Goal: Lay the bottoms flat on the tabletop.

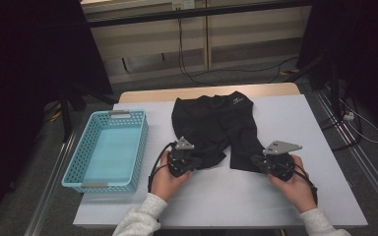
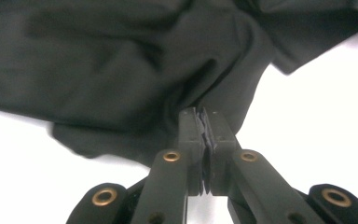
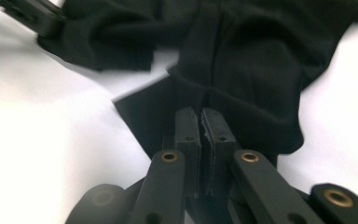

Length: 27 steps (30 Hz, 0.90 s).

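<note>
Claws (image 2: 203,116) (image 3: 200,116) clamped, black shorts (image 1: 216,123) (both legs)

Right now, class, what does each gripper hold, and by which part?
Both hold the black shorts. The left gripper has its jaws shut on the hem of one leg, the right gripper on the hem of the other leg.

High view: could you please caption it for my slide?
Both tongs, left and right, pinch the black shorts' hems beside a blue basket.

Light-blue basket (image 1: 109,147) on white table (image 1: 285,128), left side.
</note>
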Tool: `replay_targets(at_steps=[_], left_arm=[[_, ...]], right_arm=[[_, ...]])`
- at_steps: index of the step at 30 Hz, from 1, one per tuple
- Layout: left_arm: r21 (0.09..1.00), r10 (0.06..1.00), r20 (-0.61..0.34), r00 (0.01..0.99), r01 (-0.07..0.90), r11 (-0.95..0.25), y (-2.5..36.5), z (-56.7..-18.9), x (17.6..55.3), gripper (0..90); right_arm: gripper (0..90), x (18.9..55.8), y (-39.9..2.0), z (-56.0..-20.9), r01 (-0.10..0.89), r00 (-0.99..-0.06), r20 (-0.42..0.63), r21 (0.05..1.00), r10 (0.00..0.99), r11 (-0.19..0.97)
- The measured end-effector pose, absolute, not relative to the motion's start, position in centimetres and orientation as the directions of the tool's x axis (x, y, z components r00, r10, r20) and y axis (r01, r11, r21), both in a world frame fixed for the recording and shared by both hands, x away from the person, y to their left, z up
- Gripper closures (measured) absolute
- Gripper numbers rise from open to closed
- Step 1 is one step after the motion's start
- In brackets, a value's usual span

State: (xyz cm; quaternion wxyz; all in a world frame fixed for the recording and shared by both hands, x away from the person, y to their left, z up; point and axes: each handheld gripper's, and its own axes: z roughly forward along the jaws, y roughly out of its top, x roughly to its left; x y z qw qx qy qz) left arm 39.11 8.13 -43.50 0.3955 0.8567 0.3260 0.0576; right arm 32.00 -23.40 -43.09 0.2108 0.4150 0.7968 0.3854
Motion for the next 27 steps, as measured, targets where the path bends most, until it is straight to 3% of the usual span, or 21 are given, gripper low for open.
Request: replay_targets(at_steps=[5, 10, 27], left_arm=[[0.756, 0.647, -0.197, 0.737, 0.534, -0.378, 10.1, -40.9, 39.4, 88.1], [0.78, 0.678, -0.211, 0.704, 0.539, -0.318, 11.9, -39.0, 39.6, 88.5], [0.724, 0.662, -0.229, 0.714, 0.579, -0.374, 11.2, -40.5, 39.8, 87.9]], right_arm=[[87.8, 31.2, -23.0, -42.0, 0.473, -0.606, 0.053, 0.826, 0.793, 0.306], [88.4, 31.1, -21.9, -42.6, 0.472, -0.638, 0.042, 0.81, 0.769, 0.348], [88.6, 31.1, -20.7, -43.7, 0.487, -0.66, 0.051, 0.789, 0.75, 0.374]])
